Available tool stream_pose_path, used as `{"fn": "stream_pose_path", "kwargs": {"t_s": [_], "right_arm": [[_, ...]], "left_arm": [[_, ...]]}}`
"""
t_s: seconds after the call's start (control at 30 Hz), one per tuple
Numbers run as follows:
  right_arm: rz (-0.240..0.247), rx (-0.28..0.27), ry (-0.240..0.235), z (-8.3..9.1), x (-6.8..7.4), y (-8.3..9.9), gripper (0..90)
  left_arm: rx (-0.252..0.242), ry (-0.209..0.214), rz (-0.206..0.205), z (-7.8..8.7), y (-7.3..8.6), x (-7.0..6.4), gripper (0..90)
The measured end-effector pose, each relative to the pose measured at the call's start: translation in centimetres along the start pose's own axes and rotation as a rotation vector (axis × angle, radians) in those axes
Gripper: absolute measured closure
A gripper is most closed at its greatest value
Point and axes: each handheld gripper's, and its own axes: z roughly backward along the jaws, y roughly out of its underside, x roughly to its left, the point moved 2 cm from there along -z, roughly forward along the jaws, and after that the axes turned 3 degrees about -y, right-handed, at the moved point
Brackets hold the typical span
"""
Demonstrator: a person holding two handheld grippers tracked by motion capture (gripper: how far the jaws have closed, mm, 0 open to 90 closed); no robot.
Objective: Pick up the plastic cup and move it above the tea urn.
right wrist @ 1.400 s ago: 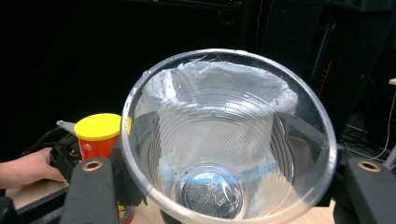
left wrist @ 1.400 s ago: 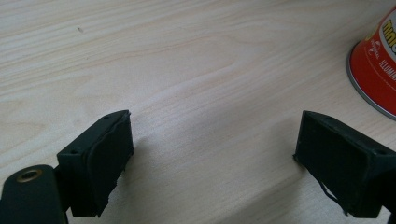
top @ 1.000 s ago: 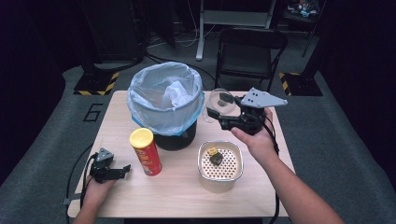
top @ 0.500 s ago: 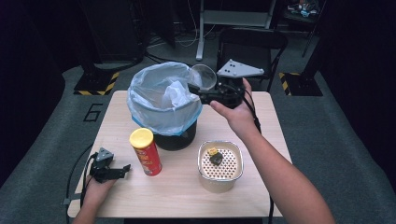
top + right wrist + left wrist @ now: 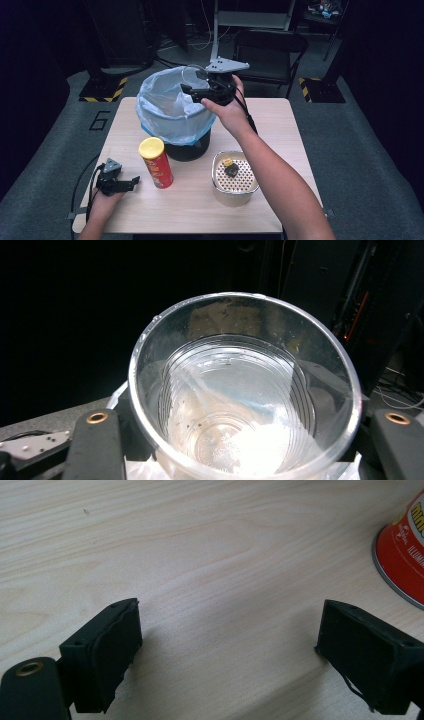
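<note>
A clear plastic cup (image 5: 245, 385) sits gripped between the jaws of my right gripper (image 5: 192, 86), which is shut on it. In the high view the cup (image 5: 192, 74) hangs over the far right rim of the black bin lined with a pale blue bag (image 5: 170, 107). Down at the table's near left, my left gripper (image 5: 131, 182) rests open on the wood, its jaws (image 5: 227, 652) wide apart with nothing between them. A red crisp tube with a yellow lid (image 5: 156, 162) stands just to its right, and its base (image 5: 402, 555) shows in the left gripper view.
A perforated metal basket (image 5: 234, 192) holding a small dark piece and a yellow piece sits at the near right of the wooden table (image 5: 280, 130). A black chair (image 5: 270, 47) stands behind the table. Dark floor surrounds it.
My right gripper has carried the clear cup leftward and away from the table's right side to over the bin's rim. The left gripper has stayed put.
</note>
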Motion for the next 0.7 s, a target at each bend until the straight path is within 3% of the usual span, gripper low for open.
{"fn": "stream_pose_path", "kwargs": {"t_s": [0.7], "right_arm": [[-0.014,0.016,0.056,-2.3,-1.0,-0.3,29.7]], "left_arm": [[0.019,0.006,-0.003,0.1,-0.1,0.0,10.5]]}}
